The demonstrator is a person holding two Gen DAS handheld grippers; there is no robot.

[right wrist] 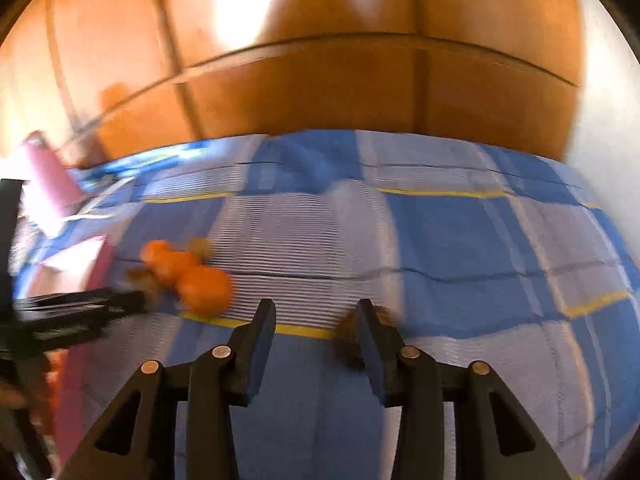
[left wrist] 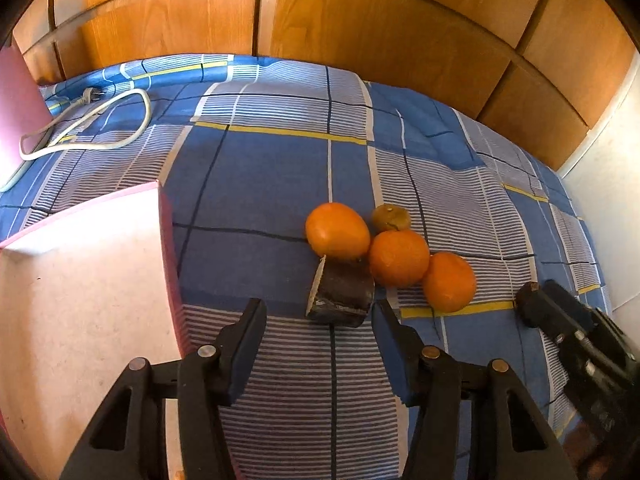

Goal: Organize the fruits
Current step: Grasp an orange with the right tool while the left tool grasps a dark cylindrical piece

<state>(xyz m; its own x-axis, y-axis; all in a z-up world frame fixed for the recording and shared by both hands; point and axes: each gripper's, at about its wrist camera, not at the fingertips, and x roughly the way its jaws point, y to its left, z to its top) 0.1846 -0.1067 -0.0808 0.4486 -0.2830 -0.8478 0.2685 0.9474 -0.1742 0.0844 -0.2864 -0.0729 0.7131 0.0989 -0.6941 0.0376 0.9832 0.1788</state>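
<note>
- Three oranges (left wrist: 398, 258) sit bunched on the blue checked bedspread (left wrist: 256, 184), a small brownish fruit (left wrist: 391, 217) touching them.
- Left gripper (left wrist: 320, 308): jaws apart, holding nothing, a dark block (left wrist: 340, 294) just ahead.
- Right gripper (right wrist: 316, 310): jaws parted, blurred; grasp unclear.
- Pink-edged box (left wrist: 166, 240) lies left.

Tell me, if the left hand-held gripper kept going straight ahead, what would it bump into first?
Most likely the dark brown chunk lying just beyond the left hand-held gripper, with the oranges right behind it. Depth is hard to judge.
</note>
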